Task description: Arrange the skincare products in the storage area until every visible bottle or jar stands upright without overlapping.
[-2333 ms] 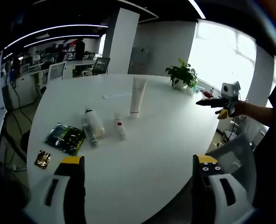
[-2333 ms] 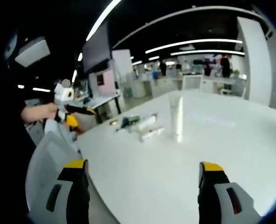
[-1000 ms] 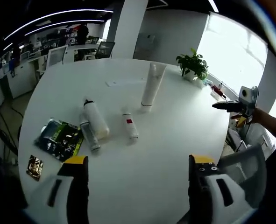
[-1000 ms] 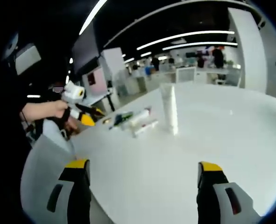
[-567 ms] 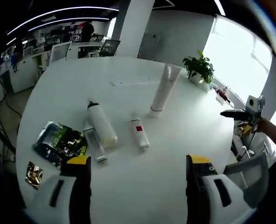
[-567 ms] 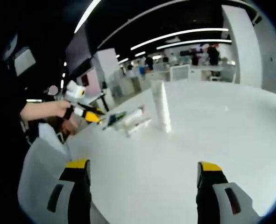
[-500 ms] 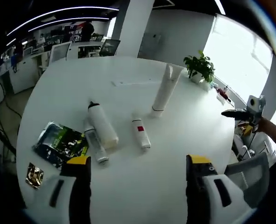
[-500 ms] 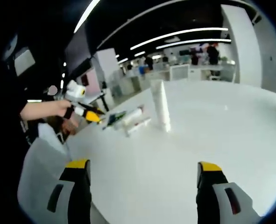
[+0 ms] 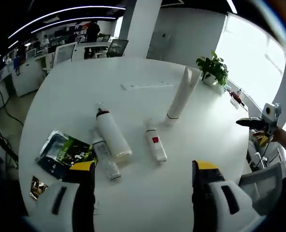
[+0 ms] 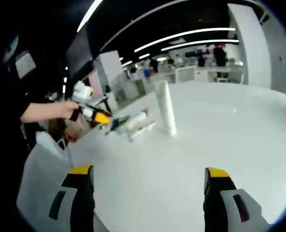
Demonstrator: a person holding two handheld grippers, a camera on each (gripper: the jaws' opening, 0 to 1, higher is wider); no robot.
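your left gripper (image 9: 138,193) hung over the near edge of the round white table (image 9: 70,87) with its jaws spread wide and nothing between them. ahead of it stood one tall white tube (image 9: 181,95), upright on its cap. three products lay flat on the table: a white bottle with a dark cap (image 9: 111,135), a small clear bottle (image 9: 105,161) just beside it on the side toward the green foil packet (image 9: 64,153), and a small white bottle with a red label (image 9: 156,146) between the white bottle and the tube. a small gold sachet (image 9: 37,187) lay near the table edge, and a potted plant (image 9: 214,70) stood at the far rim.

your right gripper (image 10: 146,198) was released too, jaws apart and empty, well back from the tube (image 10: 166,108), with the lying bottles (image 10: 139,125) beyond it. it also showed at the right in the left gripper view (image 9: 255,123).
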